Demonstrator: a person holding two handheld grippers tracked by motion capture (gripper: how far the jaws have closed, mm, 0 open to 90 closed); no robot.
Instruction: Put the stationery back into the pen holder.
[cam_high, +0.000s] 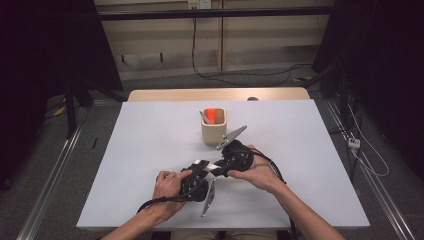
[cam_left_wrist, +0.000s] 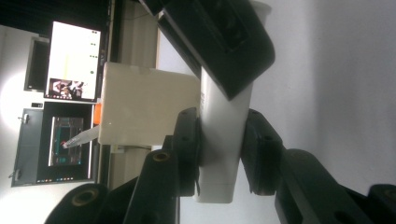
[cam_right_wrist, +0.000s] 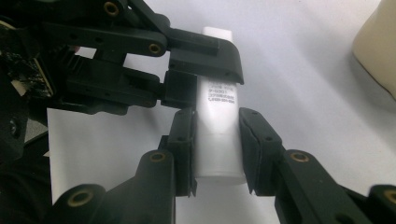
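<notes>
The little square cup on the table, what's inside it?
Inside the cream cup something bright orange sticks up, with a grey stick-like thing leaning beside it. The cup's walls cover their lower parts and the bottom, so anything lying deeper stays hidden.

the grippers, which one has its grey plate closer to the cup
The right gripper: its grey plate sticks up just beside the beige cup, while the left gripper carries its plate low, toward the table's near edge.
</notes>
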